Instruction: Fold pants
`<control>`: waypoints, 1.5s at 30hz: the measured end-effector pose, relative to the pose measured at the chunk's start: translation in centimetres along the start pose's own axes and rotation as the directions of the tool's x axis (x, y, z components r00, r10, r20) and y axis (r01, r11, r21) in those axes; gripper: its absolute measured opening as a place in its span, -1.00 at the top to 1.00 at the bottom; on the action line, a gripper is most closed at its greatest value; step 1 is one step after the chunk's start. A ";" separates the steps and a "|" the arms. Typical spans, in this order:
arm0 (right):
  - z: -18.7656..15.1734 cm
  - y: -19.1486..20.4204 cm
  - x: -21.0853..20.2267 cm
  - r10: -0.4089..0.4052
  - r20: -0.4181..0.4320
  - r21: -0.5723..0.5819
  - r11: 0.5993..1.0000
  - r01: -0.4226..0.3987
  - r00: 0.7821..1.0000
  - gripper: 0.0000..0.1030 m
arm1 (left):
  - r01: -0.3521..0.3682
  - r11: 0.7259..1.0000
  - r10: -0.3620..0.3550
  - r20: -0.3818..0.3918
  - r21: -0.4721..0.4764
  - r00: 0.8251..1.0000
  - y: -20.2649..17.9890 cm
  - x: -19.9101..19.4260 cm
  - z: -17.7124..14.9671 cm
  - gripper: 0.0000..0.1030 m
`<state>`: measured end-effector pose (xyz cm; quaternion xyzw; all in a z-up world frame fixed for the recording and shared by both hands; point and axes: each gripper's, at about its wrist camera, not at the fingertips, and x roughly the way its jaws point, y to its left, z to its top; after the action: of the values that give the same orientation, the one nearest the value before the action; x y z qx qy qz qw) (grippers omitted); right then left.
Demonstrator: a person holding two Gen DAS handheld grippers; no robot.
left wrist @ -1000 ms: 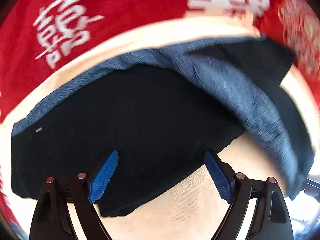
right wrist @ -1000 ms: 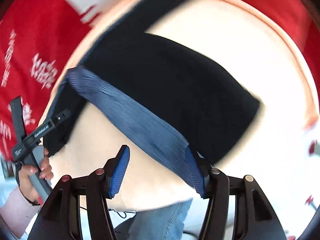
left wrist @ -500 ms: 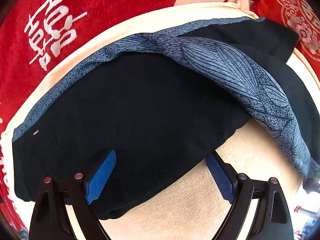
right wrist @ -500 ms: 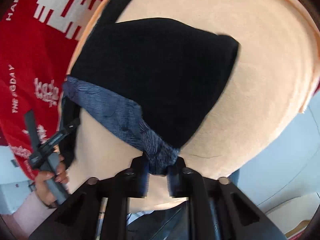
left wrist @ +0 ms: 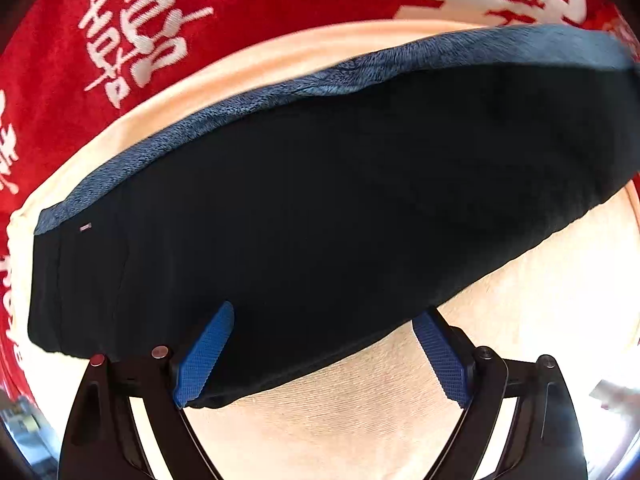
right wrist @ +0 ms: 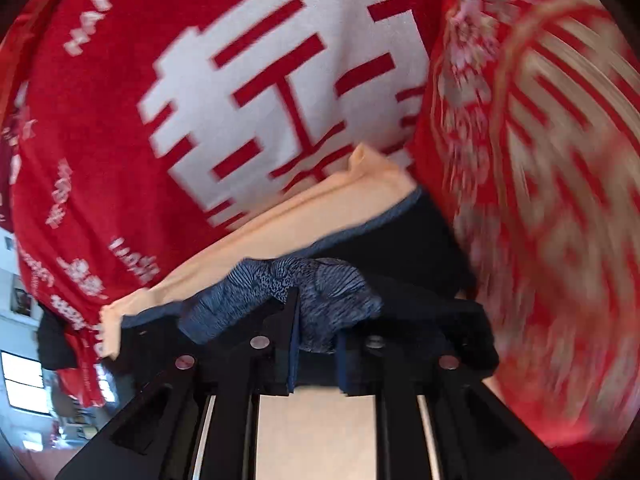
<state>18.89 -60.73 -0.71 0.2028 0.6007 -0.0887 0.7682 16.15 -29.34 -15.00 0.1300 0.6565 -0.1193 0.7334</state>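
Note:
The black pants [left wrist: 320, 208] lie across a peach cloth [left wrist: 360, 420], with their blue patterned waistband [left wrist: 240, 108] along the far edge. My left gripper [left wrist: 324, 356] is open, its blue pads either side of the near edge of the pants, holding nothing. My right gripper [right wrist: 316, 344] is shut on the bunched blue patterned waistband [right wrist: 320, 292], held over the far edge of the peach cloth [right wrist: 280, 224]. Black pants fabric [right wrist: 420, 248] lies just beyond the fingers.
A red blanket with white characters [left wrist: 140, 40] lies under and beyond the peach cloth; it also shows in the right wrist view [right wrist: 260, 80]. A red patterned cushion [right wrist: 540, 180] sits at the right. A room shows at the lower left [right wrist: 24, 380].
My right gripper closed on the blue waistband and carried it to the far edge, folding the pants over. The diagonal blue band is gone from the left view. My left gripper stayed open.

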 end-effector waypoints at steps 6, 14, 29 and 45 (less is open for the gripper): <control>-0.4 1.0 -0.1 0.071 0.034 -0.027 0.997 -0.070 0.997 -0.27 | 0.007 0.997 -0.003 0.053 -0.074 0.999 -1.3 -2.1 3.0 -0.78; -7.9 -3.8 6.2 -0.087 -0.090 0.204 0.974 0.104 0.992 0.00 | -0.056 0.990 0.066 0.075 -0.126 0.995 -1.2 0.7 7.4 -0.78; -9.0 -5.1 4.8 -0.214 -0.063 0.217 0.950 0.223 0.975 -0.21 | -0.080 0.988 0.088 0.053 -0.133 0.995 -2.1 1.9 7.1 -0.78; -7.0 -2.9 2.2 -0.135 -0.008 0.075 0.988 0.135 0.991 0.72 | -0.033 0.987 0.045 0.081 -0.154 0.996 -0.6 0.2 7.7 -0.94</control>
<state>12.15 -60.17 -4.83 0.1906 0.6105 -0.1629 0.7513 23.18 -32.59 -14.36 0.0811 0.6295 -0.0596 0.7705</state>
